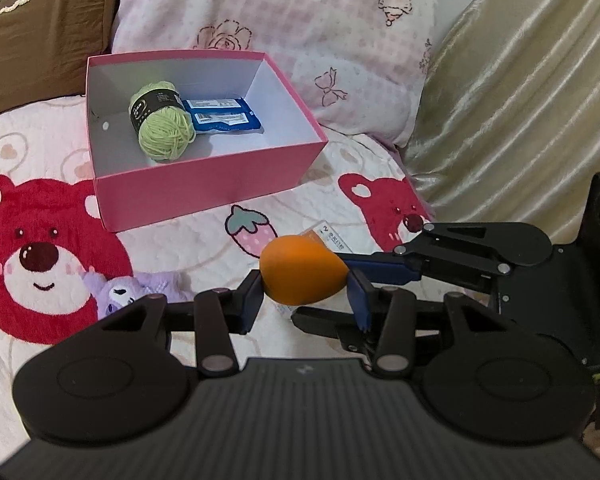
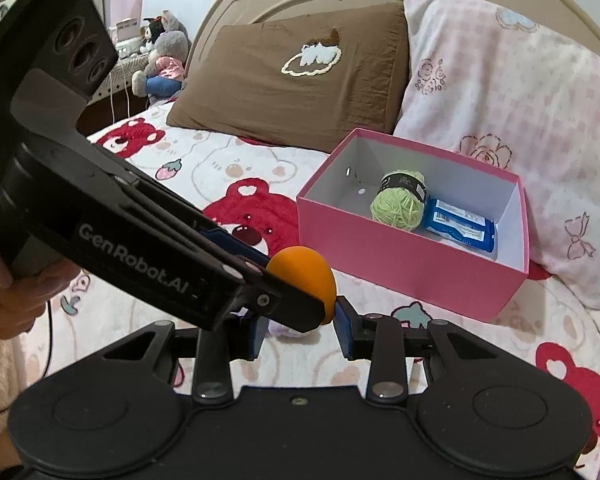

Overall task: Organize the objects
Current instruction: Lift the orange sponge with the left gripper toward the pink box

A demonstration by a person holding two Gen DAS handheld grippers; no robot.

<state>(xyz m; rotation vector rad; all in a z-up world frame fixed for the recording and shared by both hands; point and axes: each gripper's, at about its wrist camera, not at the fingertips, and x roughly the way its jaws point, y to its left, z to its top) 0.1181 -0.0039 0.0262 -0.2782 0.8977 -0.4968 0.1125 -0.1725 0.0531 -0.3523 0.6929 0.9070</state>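
Note:
An orange egg-shaped sponge (image 1: 300,276) hangs above the bedspread, and my left gripper (image 1: 306,292) is shut on it across its width. My right gripper (image 2: 300,328) comes in from the right, and its fingers (image 1: 380,269) close on the sponge's narrow end. In the right wrist view the sponge (image 2: 302,270) sits in the gap above my right pads, with the left gripper (image 2: 296,284) crossing in front. The pink box (image 1: 204,188) stands open beyond, holding green yarn (image 1: 164,132) and a blue packet (image 1: 224,118).
A purple plush toy (image 1: 120,292) and a small labelled packet (image 1: 334,240) lie on the bedspread under the grippers. A pink pillow (image 1: 300,40) and a brown pillow (image 2: 292,88) back the box (image 2: 400,276). Beige fabric (image 1: 520,100) rises at the right. A hand (image 2: 16,296) holds the left gripper.

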